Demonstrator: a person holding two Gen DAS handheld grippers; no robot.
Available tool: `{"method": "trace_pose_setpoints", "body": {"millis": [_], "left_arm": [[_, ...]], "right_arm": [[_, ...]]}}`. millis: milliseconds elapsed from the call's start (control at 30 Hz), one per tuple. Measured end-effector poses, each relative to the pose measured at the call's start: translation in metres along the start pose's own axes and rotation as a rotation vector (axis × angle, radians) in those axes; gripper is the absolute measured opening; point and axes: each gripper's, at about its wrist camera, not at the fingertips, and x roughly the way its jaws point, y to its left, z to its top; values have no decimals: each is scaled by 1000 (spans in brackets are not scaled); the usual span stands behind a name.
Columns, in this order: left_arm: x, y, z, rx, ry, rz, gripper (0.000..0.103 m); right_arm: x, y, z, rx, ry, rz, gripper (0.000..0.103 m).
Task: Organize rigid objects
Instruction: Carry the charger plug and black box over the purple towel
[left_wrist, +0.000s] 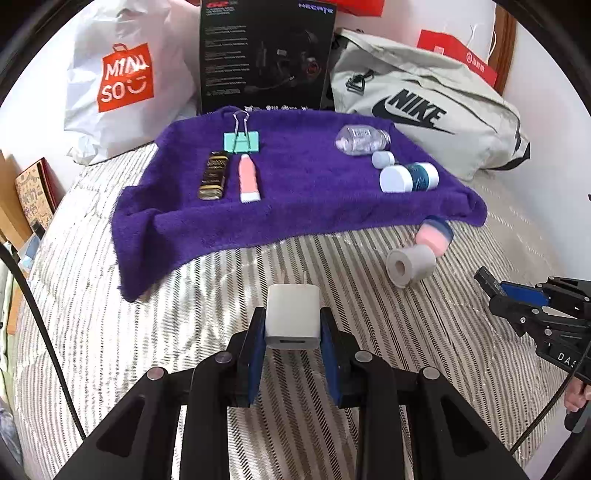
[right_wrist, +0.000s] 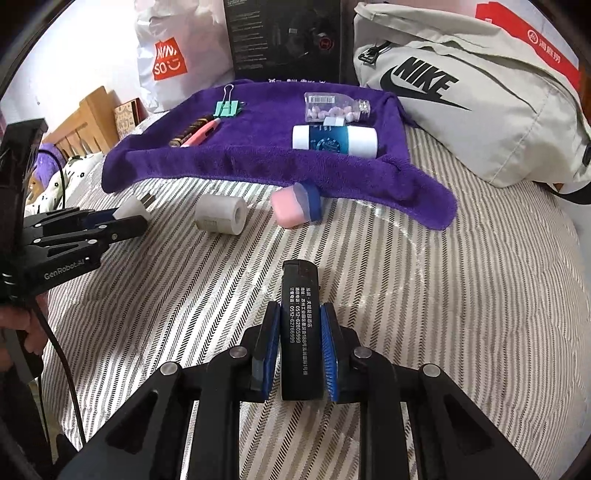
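Observation:
My left gripper (left_wrist: 293, 325) is shut on a white USB charger plug (left_wrist: 293, 315), held above the striped bedspread in front of the purple towel (left_wrist: 295, 206). It also shows in the right wrist view (right_wrist: 125, 218). My right gripper (right_wrist: 300, 321) is shut on a black lighter (right_wrist: 299, 317) with white print. On the towel lie a green binder clip (left_wrist: 242, 138), a dark gold-printed lighter (left_wrist: 213, 175), a pink tube (left_wrist: 248, 179), a clear pill bottle (left_wrist: 362, 139), a small white cap (left_wrist: 383, 158) and a white-and-blue jar (left_wrist: 408, 177).
A grey roll (left_wrist: 410, 265) and a pink-and-blue case (left_wrist: 435, 233) lie on the bedspread (left_wrist: 184, 332) at the towel's right front corner. Behind the towel stand a Miniso bag (left_wrist: 122, 77), a black box (left_wrist: 264, 55) and a Nike bag (left_wrist: 424, 107).

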Motion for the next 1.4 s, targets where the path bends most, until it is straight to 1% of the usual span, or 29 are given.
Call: {"method": "trace_pose_setpoints", "body": {"millis": [333,600,1033,1167,1400], "left_arm": [[-17,10,15,-8,-30,-25,26],[-19,16,33,0,-45,-16,26],[-14,24,67,-1,-66,-16,26],[-6,32,79,-18,-63,-13,26],[14,44,100,-29,-52,-9,26]], "right_arm": [[-13,1,16,-15,-27,48,22],[-17,6,40,-18,-57,81,22],[-18,9,96,-9,-106,103,22],[-12,7,120,-13,-125,101,22],[14,3,157,-15,-110,114,22]]}}
